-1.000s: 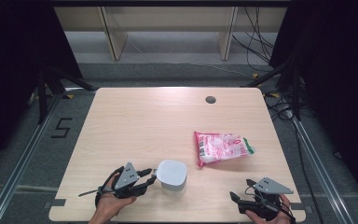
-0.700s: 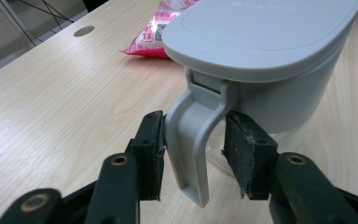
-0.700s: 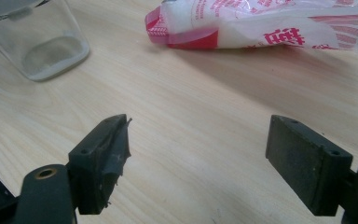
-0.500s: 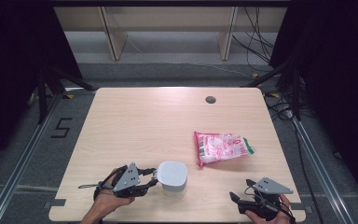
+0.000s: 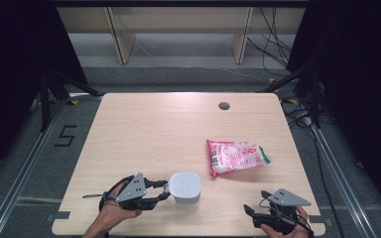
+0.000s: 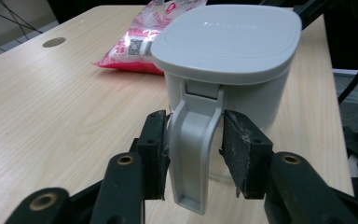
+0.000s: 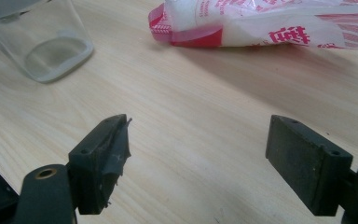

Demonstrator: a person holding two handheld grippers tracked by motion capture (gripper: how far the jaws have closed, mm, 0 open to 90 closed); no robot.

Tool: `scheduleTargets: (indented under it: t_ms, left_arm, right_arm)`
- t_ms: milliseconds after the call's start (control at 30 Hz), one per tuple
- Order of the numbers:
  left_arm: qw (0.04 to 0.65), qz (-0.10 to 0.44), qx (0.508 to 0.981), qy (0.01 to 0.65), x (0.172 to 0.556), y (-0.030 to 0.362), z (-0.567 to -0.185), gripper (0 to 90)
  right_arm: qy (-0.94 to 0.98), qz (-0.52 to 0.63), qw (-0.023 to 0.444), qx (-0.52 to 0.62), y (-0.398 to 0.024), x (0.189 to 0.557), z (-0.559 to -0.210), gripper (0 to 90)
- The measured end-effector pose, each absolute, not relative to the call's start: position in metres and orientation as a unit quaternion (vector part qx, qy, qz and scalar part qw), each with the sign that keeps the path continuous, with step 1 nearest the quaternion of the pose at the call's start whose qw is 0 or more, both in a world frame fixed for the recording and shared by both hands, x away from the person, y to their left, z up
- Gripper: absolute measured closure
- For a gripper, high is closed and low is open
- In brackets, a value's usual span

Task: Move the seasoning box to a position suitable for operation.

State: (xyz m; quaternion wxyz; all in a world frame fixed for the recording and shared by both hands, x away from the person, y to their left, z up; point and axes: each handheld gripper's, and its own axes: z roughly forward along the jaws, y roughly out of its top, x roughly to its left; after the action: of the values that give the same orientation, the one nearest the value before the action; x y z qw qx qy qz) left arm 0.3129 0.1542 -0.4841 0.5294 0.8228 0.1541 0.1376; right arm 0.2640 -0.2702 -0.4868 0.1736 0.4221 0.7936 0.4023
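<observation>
Beyond the left claw [image 6: 193,156] pinching the container's handle [image 6: 193,154], a pink bag [image 5: 235,156]; right claw [image 7: 214,163] spread

Upright lidded grey-white container [image 5: 185,189], table's near edge

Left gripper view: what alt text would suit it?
Two black jaws of the left gripper flank the grey handle of a lidded grey plastic jug on a pale wooden table; a pink-and-white printed bag lies behind.

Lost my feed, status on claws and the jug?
Left claw closed around the jug handle. Right claw open, empty. Lidded jug upright on table. Pink bag clear behind.
</observation>
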Motion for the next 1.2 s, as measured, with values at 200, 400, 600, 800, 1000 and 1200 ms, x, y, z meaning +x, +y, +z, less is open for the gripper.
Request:
scheduleTargets:
  t_ms: [200, 400, 600, 800, 1000, 1200]
  left_arm:
    - [0.524, 0.157, 0.822, 0.157, 0.314, 0.148, -0.483, 67.0]
    - [0.502, 0.173, 0.833, 0.156, 0.314, 0.139, -0.483, 67.4]
    - [0.501, 0.179, 0.83, 0.167, 0.321, 0.134, -0.483, 67.9]
    - [0.494, 0.191, 0.83, 0.173, 0.331, 0.13, -0.483, 67.8]
    - [0.5, 0.194, 0.826, 0.173, 0.337, 0.13, -0.484, 67.7]
    - [0.504, 0.193, 0.822, 0.18, 0.344, 0.131, -0.487, 67.9]
  right_arm:
    - [0.793, 0.404, 0.173, 0.421, -0.27, 0.264, -0.487, 22.2]
    - [0.794, 0.401, 0.175, 0.423, -0.27, 0.264, -0.486, 22.4]
    - [0.794, 0.403, 0.173, 0.422, -0.27, 0.264, -0.487, 22.4]
    - [0.793, 0.403, 0.171, 0.424, -0.27, 0.264, -0.486, 22.6]
    - [0.795, 0.404, 0.173, 0.417, -0.271, 0.265, -0.487, 22.6]
    - [0.792, 0.402, 0.177, 0.423, -0.27, 0.264, -0.486, 22.6]
